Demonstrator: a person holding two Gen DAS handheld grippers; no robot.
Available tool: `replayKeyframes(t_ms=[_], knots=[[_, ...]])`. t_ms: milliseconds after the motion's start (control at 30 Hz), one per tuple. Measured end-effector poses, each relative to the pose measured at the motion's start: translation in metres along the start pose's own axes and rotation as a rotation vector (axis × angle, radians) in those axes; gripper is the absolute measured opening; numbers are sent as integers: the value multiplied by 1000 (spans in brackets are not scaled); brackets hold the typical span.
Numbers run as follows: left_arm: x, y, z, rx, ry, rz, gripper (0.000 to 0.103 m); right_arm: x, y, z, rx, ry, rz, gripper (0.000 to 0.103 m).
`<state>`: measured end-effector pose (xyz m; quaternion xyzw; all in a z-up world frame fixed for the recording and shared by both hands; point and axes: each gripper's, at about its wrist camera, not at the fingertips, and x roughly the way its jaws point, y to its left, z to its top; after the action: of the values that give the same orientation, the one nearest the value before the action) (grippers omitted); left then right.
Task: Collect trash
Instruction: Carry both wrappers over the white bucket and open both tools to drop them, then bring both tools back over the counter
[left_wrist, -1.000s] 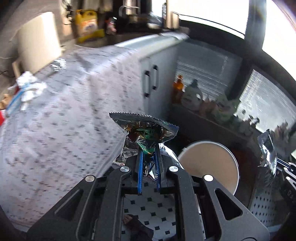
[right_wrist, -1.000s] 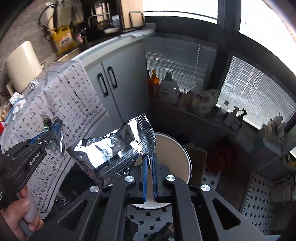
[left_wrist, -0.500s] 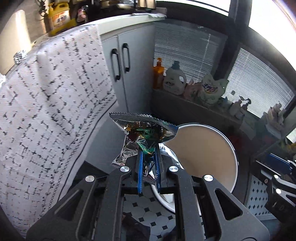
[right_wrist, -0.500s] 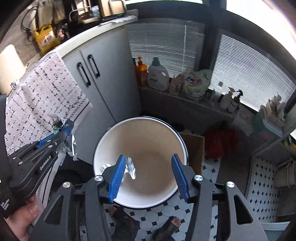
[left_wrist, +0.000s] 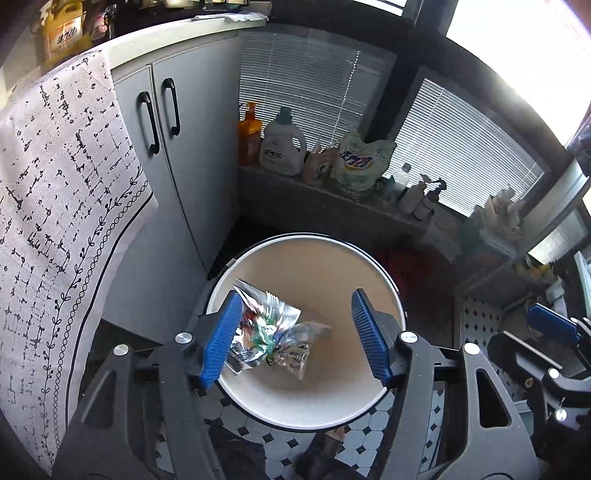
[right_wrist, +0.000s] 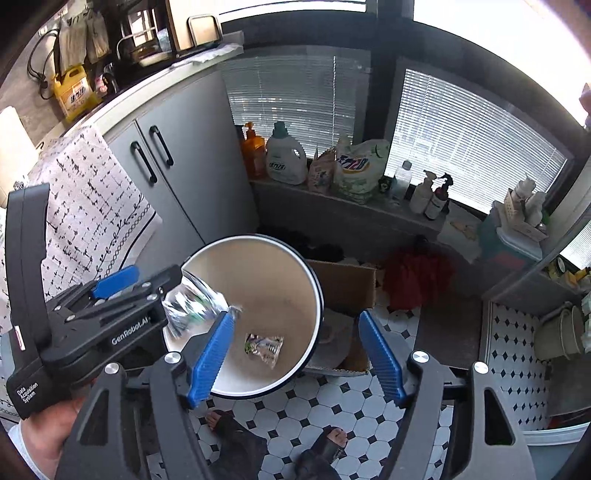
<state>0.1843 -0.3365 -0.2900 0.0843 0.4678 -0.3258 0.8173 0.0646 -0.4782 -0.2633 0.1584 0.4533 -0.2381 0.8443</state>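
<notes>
Foil snack wrapper (left_wrist: 264, 325) is seen just off the left gripper (left_wrist: 295, 336), blurred, over the open mouth of the white bin (left_wrist: 384, 280); it lies close against the left blue pad but is not pinched. Left gripper jaws are opening, spread wide above the bin. In the right wrist view the same wrapper (right_wrist: 192, 302) is seen at the tip of the left gripper (right_wrist: 122, 291), over the bin rim (right_wrist: 314, 280). Right gripper (right_wrist: 295, 347) jaws are also opening, spread, nothing between the pads. A second, smaller crumpled wrapper (right_wrist: 264, 349) is seen lying at the bottom of the bin. Bin is stood on the black-and-white tiled floor (right_wrist: 369, 398), just beside a grey cabinet (left_wrist: 184, 166) and a cardboard box (right_wrist: 347, 284). A patterned cloth (left_wrist: 55, 203) is draped over the surface edge at left. Detergent bottles (left_wrist: 282, 147) are lined on a low ledge under the blinds. A hand (right_wrist: 48, 439) is seen on the left gripper's handle
</notes>
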Motion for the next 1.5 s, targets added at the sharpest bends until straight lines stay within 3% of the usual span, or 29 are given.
replayKeyframes(t_ms=[300,700,967,1200,1500], knots=[[-58,27,5,-85,-85,107,70,-33,8,15,-53,-58,68,79],[-194,109,3,-243,-284,348,78,-92,83,43,-240,-202,302,86],[-272,142,-6,-297,-390,498,84,-119,133,50,-321,-231,430,91],[-318,175,-20,-339,-437,572,89,-143,188,54,-398,-277,515,95],[-338,238,-23,-420,-453,598,89,-159,259,62,-449,-284,551,95]])
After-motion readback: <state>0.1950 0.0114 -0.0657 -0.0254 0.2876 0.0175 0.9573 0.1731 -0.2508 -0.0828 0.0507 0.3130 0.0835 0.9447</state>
